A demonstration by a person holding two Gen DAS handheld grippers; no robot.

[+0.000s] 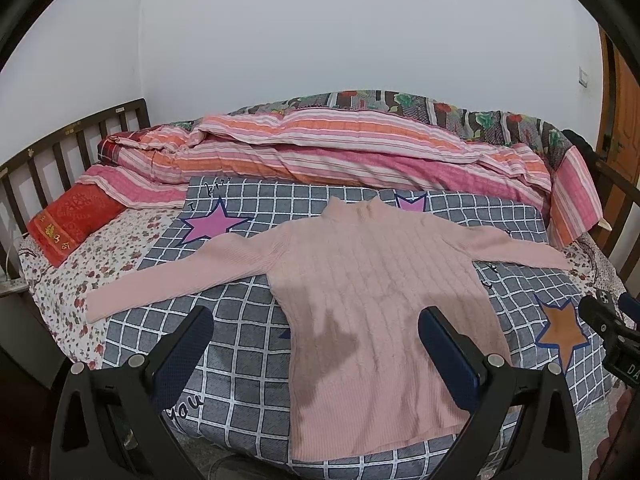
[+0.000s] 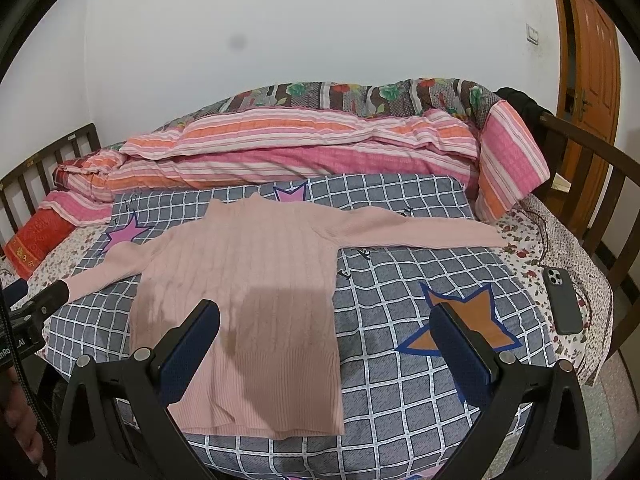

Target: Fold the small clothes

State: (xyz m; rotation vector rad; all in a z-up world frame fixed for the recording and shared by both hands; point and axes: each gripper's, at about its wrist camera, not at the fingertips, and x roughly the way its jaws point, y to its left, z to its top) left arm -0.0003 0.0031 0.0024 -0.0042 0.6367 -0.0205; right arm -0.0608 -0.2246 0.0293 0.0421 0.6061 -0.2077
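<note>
A pink ribbed sweater (image 1: pixel 372 280) lay flat, sleeves spread, on a grey checked cover (image 1: pixel 240 360) with star patches atop the bed (image 2: pixel 532 240). The left gripper (image 1: pixel 316 328) and right gripper (image 2: pixel 328 320) hovered above its hem, fingers (image 2: pixel 192 344) spread wide, holding nothing. A dark phone (image 2: pixel 562 300) rested near the bed's right edge, striped quilts (image 1: pixel 320 152) bunched behind.

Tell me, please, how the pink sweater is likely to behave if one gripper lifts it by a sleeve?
The pink sweater is a soft ribbed knit lying flat, so it would probably droop and stretch. Its sleeves are spread wide, so the body would likely drag across the checked blanket. It looks light, unlikely to slip from padded fingers.
</note>
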